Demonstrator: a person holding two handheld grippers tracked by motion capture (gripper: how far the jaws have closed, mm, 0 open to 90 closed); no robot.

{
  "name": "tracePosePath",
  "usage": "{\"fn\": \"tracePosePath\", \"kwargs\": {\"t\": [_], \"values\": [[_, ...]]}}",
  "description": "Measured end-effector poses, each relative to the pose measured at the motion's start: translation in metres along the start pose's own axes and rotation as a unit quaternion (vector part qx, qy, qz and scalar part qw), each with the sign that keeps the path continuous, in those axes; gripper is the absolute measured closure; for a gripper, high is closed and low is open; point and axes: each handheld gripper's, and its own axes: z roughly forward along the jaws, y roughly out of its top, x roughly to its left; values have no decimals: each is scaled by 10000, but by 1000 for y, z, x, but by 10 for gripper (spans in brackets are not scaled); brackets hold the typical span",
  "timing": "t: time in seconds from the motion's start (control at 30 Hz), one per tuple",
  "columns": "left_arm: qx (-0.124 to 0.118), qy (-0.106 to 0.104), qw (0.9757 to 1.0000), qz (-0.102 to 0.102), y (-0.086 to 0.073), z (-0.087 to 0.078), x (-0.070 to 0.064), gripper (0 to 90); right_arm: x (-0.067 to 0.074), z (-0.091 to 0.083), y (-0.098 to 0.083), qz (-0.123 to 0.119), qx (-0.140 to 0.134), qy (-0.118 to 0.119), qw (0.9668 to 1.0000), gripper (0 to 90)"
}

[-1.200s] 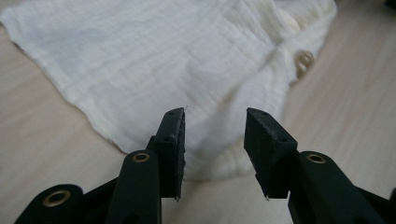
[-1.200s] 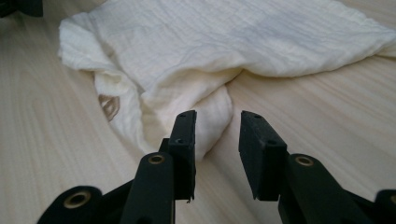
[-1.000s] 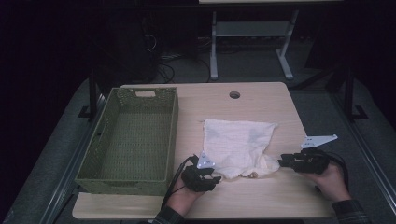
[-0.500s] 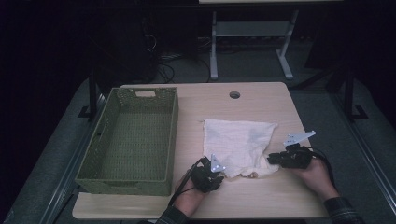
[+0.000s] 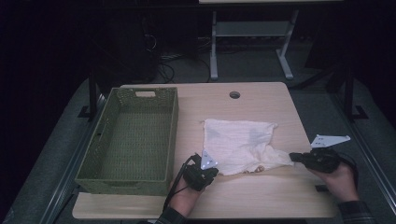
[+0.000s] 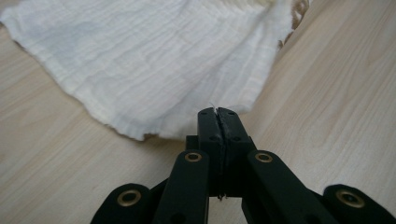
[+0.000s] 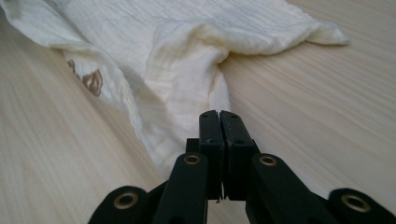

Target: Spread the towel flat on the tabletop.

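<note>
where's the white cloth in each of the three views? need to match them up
High view: white cloth lies right of centre on the table, right of the green basket.
Left gripper view: cloth fills the top, its near edge at the shut jaw tips.
Right gripper view: cloth runs from top to the shut jaw tips.
Shared landmark: the light wood table.

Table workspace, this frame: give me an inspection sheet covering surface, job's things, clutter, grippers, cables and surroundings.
Surface: light wooden table with a round hole near the far edge.
Job's things: white cloth lying partly rumpled on the table, its near right corner pulled out to a point.
Clutter: green woven basket at the left, nothing in it.
Grippers: left gripper shut on the cloth's near edge; right gripper shut on the pulled-out corner. Both jaws have just been closing.
Cables: black cable trailing from the left gripper; more on the floor behind.
Surroundings: dark room, grey stand beyond the table.
</note>
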Motion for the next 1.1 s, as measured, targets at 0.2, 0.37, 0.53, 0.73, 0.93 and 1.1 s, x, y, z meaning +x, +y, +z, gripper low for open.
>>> {"fn": "tracePosePath", "kwargs": {"t": [0.2,0.37,0.53,0.73,0.93,1.1], "values": [[-135,29,9999,-84,1,-7,1,889,11,-22,-16,1,-129,-21,9999,879],[-213,26,9997,-102,1,-14,-3,889,27,-31,-30,-14,-80,52,10000,878],[-167,72,9998,-79,-2,-18,-10,888,38,-33,-41,-50,26,116,9999,878],[-6,26,9998,-221,-11,-21,-12,875,47,-36,-54,38,160,234,9996,857],[-56,0,9994,-334,-13,-18,-8,682,40,-36,-53,129,107,206,9996,695],[50,-57,9995,-294,-4,-5,-2,555,28,-25,-39,104,90,23,9999,617]]}}
